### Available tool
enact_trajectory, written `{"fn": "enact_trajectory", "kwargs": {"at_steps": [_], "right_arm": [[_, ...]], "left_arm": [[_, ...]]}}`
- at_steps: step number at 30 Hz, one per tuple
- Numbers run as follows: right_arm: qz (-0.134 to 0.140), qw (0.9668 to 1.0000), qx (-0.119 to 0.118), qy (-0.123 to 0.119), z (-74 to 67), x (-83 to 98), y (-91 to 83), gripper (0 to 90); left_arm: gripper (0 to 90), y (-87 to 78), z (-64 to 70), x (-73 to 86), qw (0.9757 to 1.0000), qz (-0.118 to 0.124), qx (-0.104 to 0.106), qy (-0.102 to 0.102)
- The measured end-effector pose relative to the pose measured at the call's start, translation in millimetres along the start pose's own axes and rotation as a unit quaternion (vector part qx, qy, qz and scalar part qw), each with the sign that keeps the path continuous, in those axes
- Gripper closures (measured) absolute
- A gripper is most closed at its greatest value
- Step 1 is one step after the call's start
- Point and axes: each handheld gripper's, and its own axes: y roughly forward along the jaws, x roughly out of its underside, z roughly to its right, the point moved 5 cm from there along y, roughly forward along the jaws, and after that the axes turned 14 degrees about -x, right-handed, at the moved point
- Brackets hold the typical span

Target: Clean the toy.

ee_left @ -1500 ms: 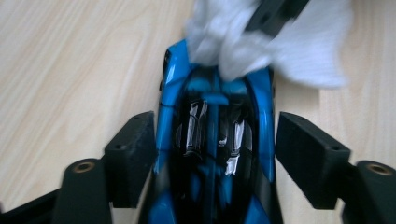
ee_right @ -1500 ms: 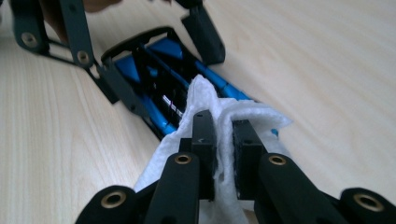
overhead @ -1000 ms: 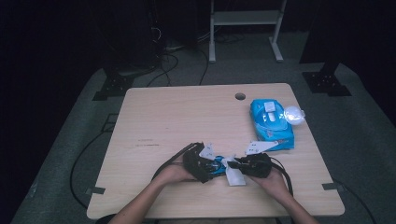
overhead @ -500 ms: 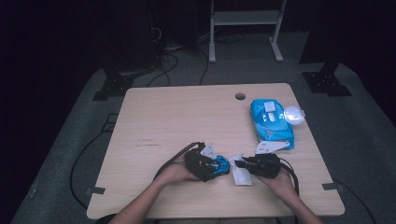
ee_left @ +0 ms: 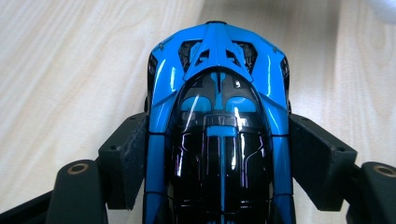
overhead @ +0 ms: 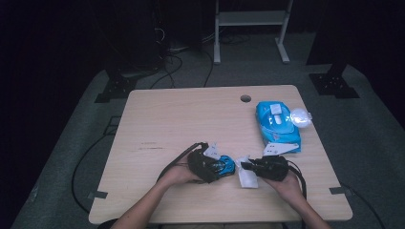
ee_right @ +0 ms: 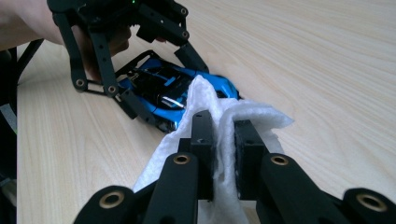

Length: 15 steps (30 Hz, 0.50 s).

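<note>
A glossy blue and black toy car [ee_left: 219, 116] lies on the wooden table [overhead: 181, 119] near its front edge. My left gripper [ee_left: 217, 140] is shut on it: its jaws have just been closing, and the pads press on the car's two sides. In the high view the car [overhead: 228, 164] sticks out to the right of the left gripper [overhead: 217, 168]. Just right of it, my right gripper [overhead: 246, 167] is shut on a crumpled white wipe [overhead: 248, 179]. In the right gripper view the wipe [ee_right: 243, 114] bulges over the right gripper [ee_right: 224, 128], close in front of the car [ee_right: 159, 91].
A blue pack of wipes [overhead: 277, 125] with a white lid lies at the table's right side, with a clear round piece [overhead: 301, 116] beside it. A cable hole [overhead: 245, 98] sits near the far edge. Cables and a white stand [overhead: 250, 19] are on the floor behind.
The right gripper with the wipe has drawn slightly to the right, which opens a small gap to the car. The left hand has stayed in place.
</note>
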Motion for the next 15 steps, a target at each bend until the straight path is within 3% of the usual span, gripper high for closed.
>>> {"fn": "enact_trajectory", "kwargs": {"at_steps": [9, 15], "right_arm": [[0.01, 0.9997, 0.02, 0.011, 11.7, 0.0, -15.9, 80.5], [-0.019, 0.9975, 0.066, 0.019, 29.6, 16.8, -36.2, 80.3]], "left_arm": [[26.8, 12.7, -31.8, -15.0, 0.9994, -0.017, -0.018, -0.023], [26.7, 26.6, -39.6, -12.1, 0.9989, -0.031, -0.013, -0.034]]}}
